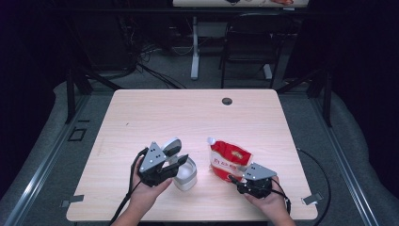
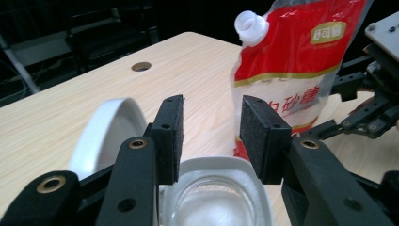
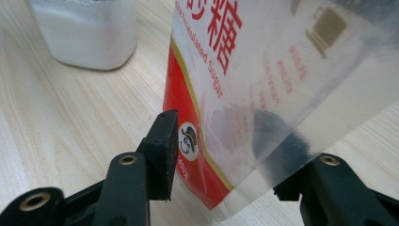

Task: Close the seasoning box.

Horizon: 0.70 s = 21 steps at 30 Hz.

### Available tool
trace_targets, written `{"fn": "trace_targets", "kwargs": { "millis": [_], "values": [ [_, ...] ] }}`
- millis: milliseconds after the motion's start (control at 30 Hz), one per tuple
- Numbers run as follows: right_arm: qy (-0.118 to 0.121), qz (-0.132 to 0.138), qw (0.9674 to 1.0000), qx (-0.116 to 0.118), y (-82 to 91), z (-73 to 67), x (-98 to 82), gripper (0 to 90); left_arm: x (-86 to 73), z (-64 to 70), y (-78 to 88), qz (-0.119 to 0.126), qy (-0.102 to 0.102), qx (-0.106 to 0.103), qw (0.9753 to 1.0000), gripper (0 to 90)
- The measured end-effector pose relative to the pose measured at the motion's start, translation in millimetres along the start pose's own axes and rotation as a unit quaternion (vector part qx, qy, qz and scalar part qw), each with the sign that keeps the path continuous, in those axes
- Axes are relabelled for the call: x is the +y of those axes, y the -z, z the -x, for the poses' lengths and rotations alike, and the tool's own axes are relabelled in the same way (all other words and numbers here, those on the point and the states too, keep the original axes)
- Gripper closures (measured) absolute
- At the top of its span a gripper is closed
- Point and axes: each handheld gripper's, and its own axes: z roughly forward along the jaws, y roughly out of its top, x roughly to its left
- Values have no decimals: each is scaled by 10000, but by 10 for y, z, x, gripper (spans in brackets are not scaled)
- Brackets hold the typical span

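So on the bench, the jar sits left of the sugar pouch, both near the front edge. Lid is just behind the jar.

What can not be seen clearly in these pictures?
- Right gripper view: the sugar pouch covers the right-hand pad, so whether it presses the pouch is unclear; the pouch's top is cut off by the frame edge.
- Left gripper view: the jar is cut by the bottom edge and partly behind the jaws.
- High view: the pouch's print is too small to read.
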Motion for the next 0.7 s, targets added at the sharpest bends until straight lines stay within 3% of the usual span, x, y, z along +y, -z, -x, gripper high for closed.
{"fn": "trace_targets", "kwargs": {
  "millis": [200, 433, 700],
  "values": [
    [-60, 41, 10000, 4, 13, 11, -2, 489, -11, -90, 100, 22, 129, 150, 9998, 603],
    [-152, 101, 9998, 18, 23, 16, -8, 454, -30, -150, 222, 11, 135, 133, 9998, 598],
    [-179, 64, 9998, 3, 32, 11, -21, 434, -30, -269, 380, 116, 295, 244, 9992, 609]
  ]
}}
